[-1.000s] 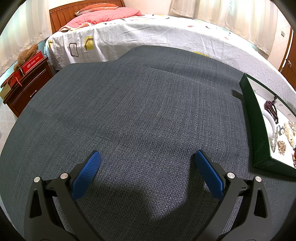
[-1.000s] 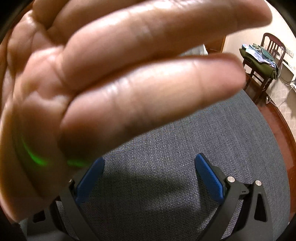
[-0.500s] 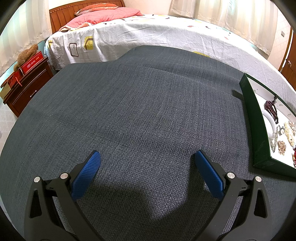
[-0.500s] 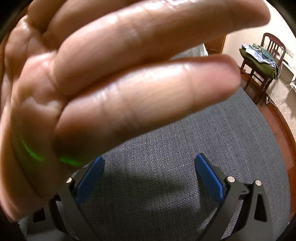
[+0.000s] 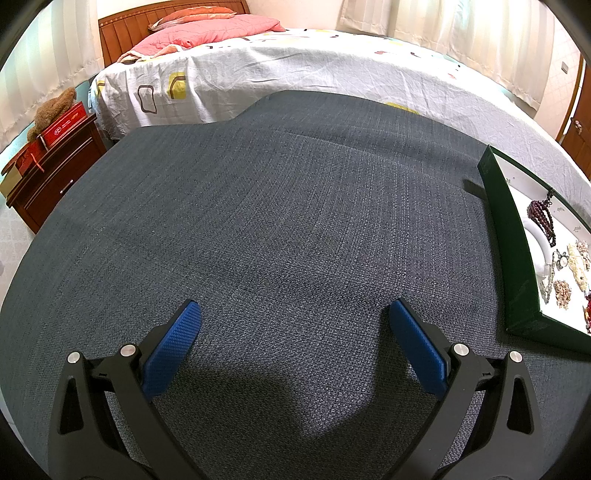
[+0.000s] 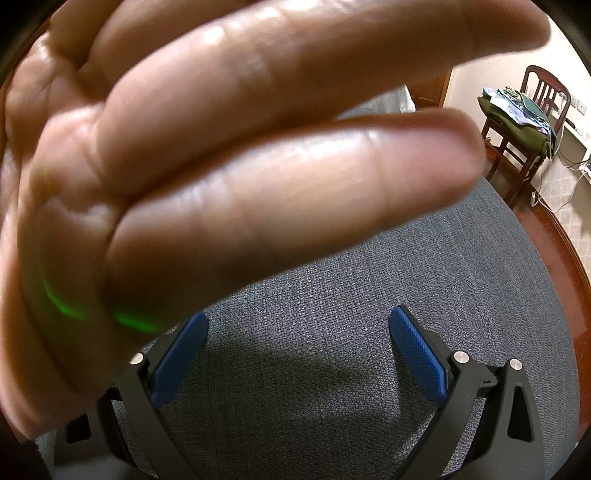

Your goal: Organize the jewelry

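Ahead of me stands a bed [image 5: 314,70] with a patterned white sheet, pink pillows [image 5: 207,31] and a wooden headboard [image 5: 122,33]. Pale curtains [image 5: 461,37] hang behind it. A dark wooden nightstand [image 5: 51,173] sits at my left, carrying what looks like a brown teddy bear [image 5: 53,110]. To my right, a wooden chair [image 6: 524,125] stands piled with clothes.

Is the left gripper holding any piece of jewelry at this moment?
No, the left gripper is open over bare grey cloth, and the jewelry lies in the green tray at right.
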